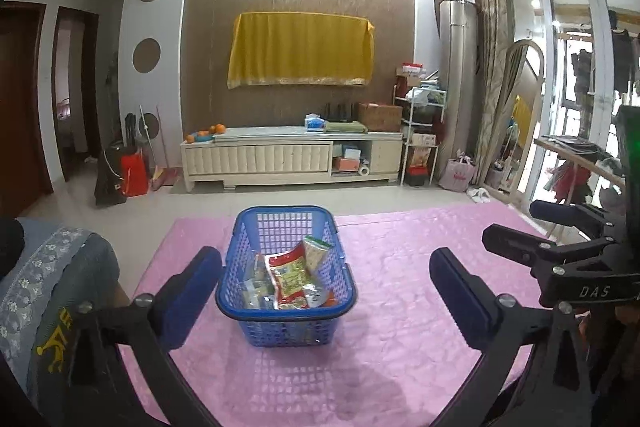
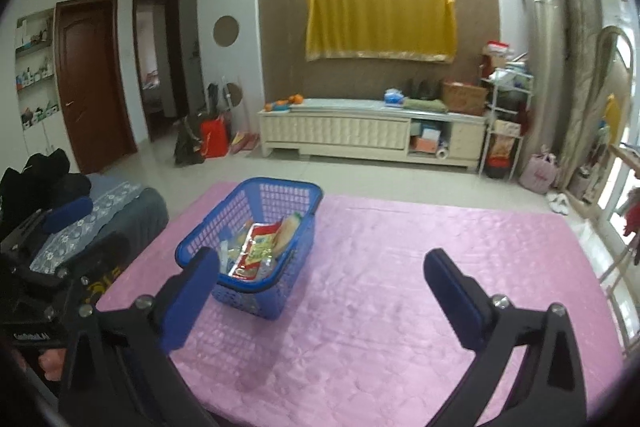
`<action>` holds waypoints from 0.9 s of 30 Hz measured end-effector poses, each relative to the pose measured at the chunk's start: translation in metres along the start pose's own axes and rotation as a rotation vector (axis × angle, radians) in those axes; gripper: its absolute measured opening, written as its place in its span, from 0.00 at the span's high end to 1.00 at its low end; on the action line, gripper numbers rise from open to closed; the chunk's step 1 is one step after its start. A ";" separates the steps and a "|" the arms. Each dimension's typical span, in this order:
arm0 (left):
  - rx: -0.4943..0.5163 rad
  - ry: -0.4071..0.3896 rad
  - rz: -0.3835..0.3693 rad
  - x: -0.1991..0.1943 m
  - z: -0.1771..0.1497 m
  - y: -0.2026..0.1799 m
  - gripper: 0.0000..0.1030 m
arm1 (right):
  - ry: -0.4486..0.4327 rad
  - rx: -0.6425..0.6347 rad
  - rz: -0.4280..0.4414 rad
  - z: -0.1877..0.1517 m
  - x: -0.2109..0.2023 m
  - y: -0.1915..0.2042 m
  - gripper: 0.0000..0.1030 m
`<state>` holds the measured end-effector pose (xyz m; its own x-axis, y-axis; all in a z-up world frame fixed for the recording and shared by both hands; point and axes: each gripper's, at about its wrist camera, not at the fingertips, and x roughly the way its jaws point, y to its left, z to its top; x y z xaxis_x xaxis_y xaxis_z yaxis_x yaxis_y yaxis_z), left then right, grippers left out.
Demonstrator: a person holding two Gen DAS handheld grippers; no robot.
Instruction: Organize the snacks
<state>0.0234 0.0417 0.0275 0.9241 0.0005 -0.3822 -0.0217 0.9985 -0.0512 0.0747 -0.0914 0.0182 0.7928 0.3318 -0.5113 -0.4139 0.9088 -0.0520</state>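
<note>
A blue plastic basket (image 1: 240, 255) stands on the pink table cover (image 1: 400, 267). Several snack packs lie in it, with a red and green pack (image 1: 290, 277) on top. In the left wrist view my left gripper (image 1: 326, 281) is open and empty, its fingers either side of the basket and above the table. The right gripper shows at the right edge of that view (image 1: 532, 231). In the right wrist view the basket (image 2: 200, 231) sits ahead to the left with the red pack (image 2: 256, 247) inside. My right gripper (image 2: 320, 281) is open and empty.
A grey cushioned seat with a lace cover (image 1: 52, 279) sits left of the table. Beyond the table's far edge is tiled floor, then a white TV cabinet (image 1: 292, 157). A wooden rail (image 2: 616, 235) runs along the right side.
</note>
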 end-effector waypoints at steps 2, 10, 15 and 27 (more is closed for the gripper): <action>0.000 0.009 -0.001 0.000 -0.003 -0.004 0.00 | 0.004 0.010 -0.004 -0.004 -0.006 -0.001 0.00; 0.022 0.047 -0.017 -0.003 -0.022 -0.016 0.00 | -0.010 -0.005 -0.048 -0.026 -0.019 0.007 0.00; 0.022 0.067 -0.009 -0.005 -0.030 -0.017 0.00 | 0.013 0.024 -0.030 -0.033 -0.021 0.005 0.00; 0.028 0.064 -0.009 -0.015 -0.030 -0.020 0.00 | -0.013 0.024 -0.019 -0.037 -0.036 0.010 0.00</action>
<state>-0.0015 0.0202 0.0068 0.8979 -0.0111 -0.4401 -0.0020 0.9996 -0.0291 0.0251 -0.1035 0.0045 0.8063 0.3171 -0.4994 -0.3878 0.9208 -0.0415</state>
